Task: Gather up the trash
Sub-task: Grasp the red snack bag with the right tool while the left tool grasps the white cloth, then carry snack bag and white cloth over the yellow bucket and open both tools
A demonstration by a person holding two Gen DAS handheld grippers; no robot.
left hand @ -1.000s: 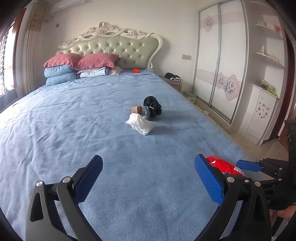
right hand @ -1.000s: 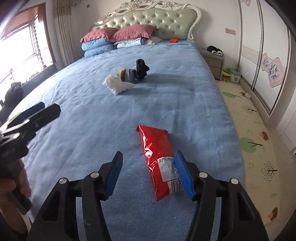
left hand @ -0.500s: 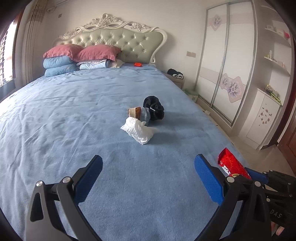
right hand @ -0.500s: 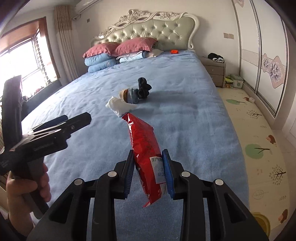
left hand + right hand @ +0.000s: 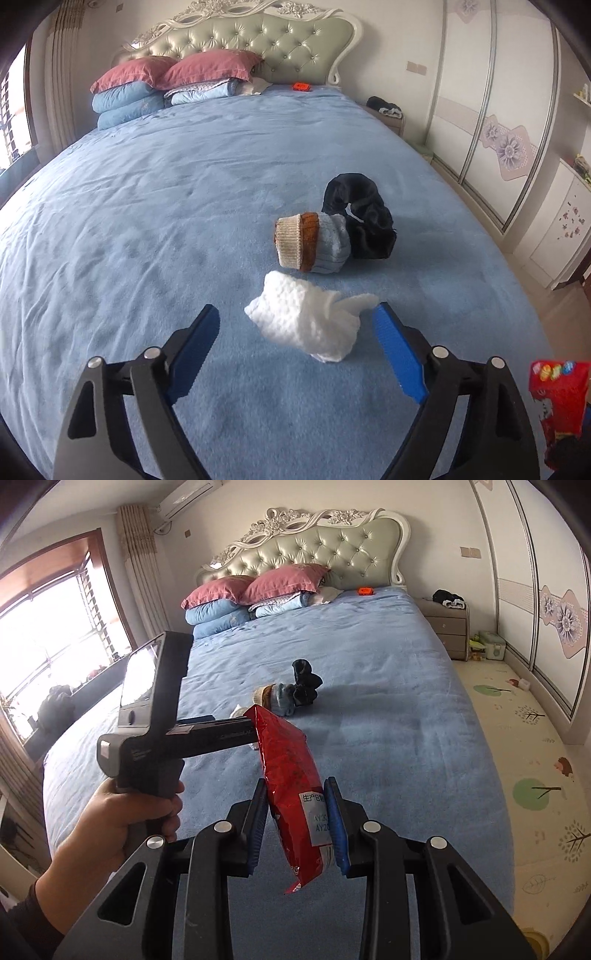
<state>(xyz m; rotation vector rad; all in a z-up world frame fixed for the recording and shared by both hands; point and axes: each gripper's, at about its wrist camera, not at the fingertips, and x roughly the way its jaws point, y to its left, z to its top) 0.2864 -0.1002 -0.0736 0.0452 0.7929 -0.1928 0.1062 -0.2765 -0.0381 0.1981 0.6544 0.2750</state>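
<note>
Blue bed (image 5: 147, 221); red wrapper (image 5: 559, 398) cut off beside it.

The room is lit brightly by daylight from a blown-out window (image 5: 48, 642) far left of the jaws, soft shadows are cast on the bed (image 5: 184, 221), and edges are bowed and vignetted by fisheye distortion.

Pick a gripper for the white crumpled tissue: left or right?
Left. The left gripper has the white tissue between its closing jaws, not yet pressed; the right gripper already clamps the red wrapper.
</note>
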